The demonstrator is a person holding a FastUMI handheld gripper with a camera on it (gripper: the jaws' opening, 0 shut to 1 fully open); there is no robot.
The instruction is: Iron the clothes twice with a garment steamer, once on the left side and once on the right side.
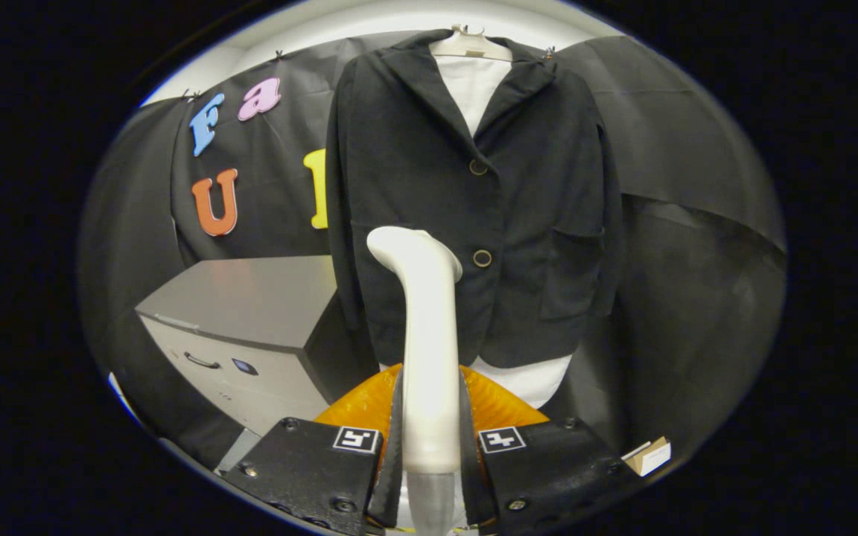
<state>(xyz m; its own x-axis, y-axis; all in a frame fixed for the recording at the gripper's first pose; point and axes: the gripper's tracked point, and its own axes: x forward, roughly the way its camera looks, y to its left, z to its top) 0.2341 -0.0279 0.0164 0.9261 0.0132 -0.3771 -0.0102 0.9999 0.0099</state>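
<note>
A black jacket (466,201) over a white shirt (474,85) hangs on a hanger (470,45) against the booth wall, straight ahead. My gripper (431,439) is shut on the white handle of the garment steamer (429,342). The steamer stands upright between the fingers, its curved head (407,249) level with the jacket's lower button (482,257), on the left half of the jacket front. I cannot tell whether the head touches the cloth. An orange rounded object (369,402) lies just behind the fingers, below the jacket hem.
A grey cabinet (250,320) with a drawer handle stands to the left of the jacket, at about hem height. A small cardboard box (649,454) lies low on the right. Black cloth drapes the wall to the right of the jacket.
</note>
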